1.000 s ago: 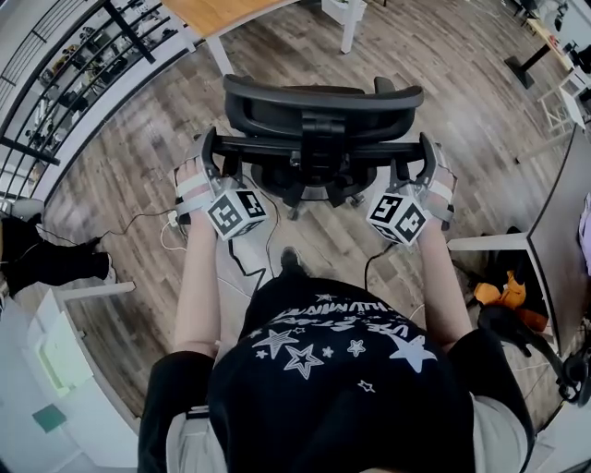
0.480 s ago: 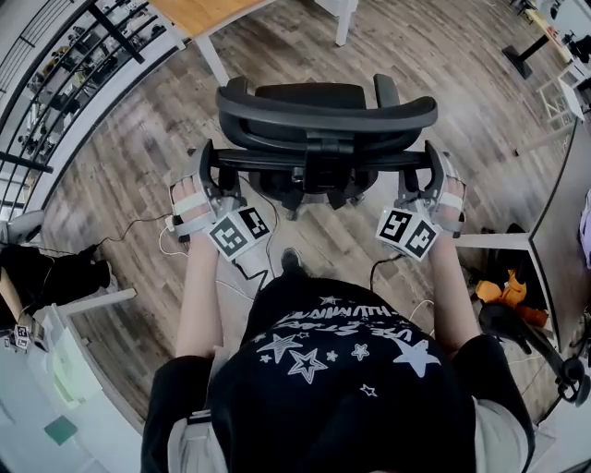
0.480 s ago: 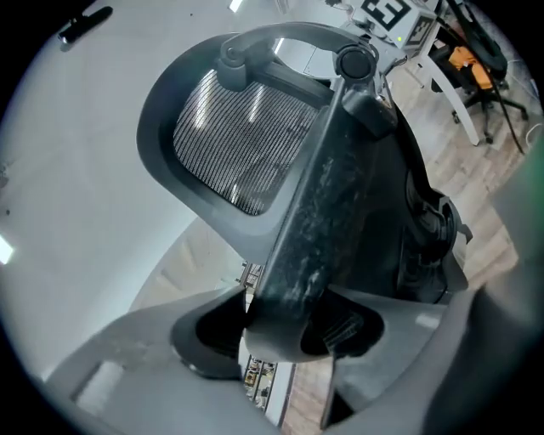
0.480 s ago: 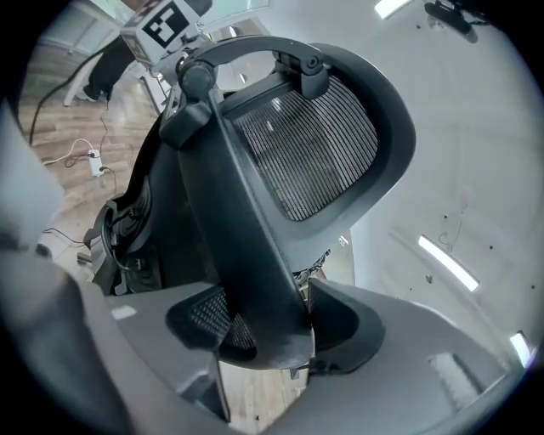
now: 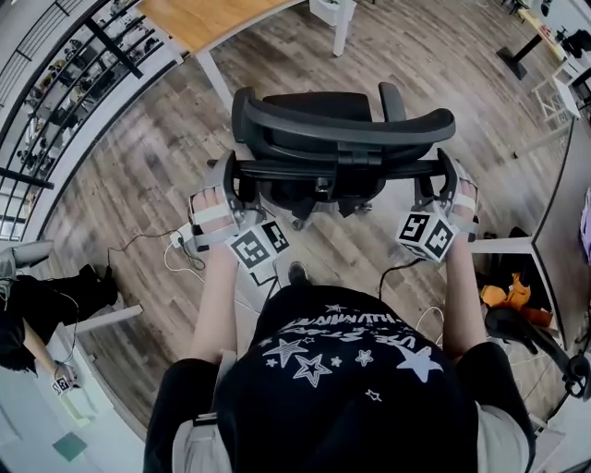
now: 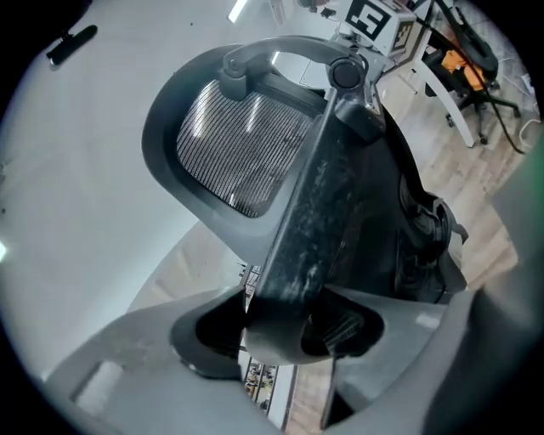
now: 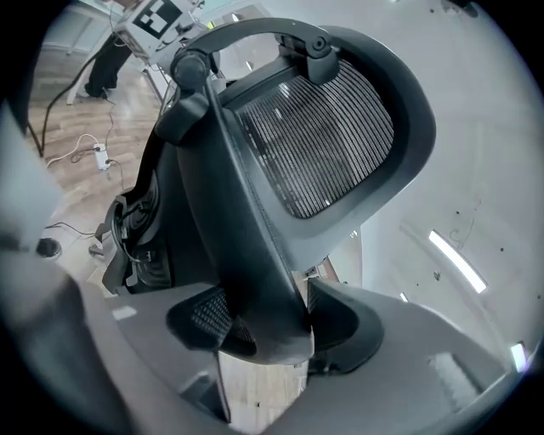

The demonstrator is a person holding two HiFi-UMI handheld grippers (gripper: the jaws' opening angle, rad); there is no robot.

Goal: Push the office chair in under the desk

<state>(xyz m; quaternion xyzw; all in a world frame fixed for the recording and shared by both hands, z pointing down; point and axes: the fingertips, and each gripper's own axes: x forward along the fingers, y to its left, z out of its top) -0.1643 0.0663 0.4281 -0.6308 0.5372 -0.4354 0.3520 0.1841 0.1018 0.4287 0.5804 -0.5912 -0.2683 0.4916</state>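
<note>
The black office chair [image 5: 342, 139] stands on the wood floor just in front of me, its back toward me. The wooden-topped desk [image 5: 199, 18] with white legs lies beyond it at the top. My left gripper [image 5: 231, 189] holds the left end of the chair's back frame [image 6: 310, 212], which sits between its jaws [image 6: 285, 327]. At the right end of the frame [image 7: 246, 246], my right gripper [image 5: 450, 185] does the same [image 7: 263, 327]. Both pairs of jaws have just been closing onto the frame. The mesh headrest [image 6: 246, 153] [image 7: 331, 136] rises above each grip.
A white desk leg [image 5: 217, 83] stands left of the chair. A power strip and cables [image 5: 177, 242] lie on the floor at the left. Shelving [image 5: 74, 55] lines the far left. Another white table [image 5: 512, 245] and an orange item [image 5: 494, 294] sit at the right.
Both grippers' jaws have closed onto the ends of the chair's back frame. In the head view the chair and both grippers now sit a little further right.
</note>
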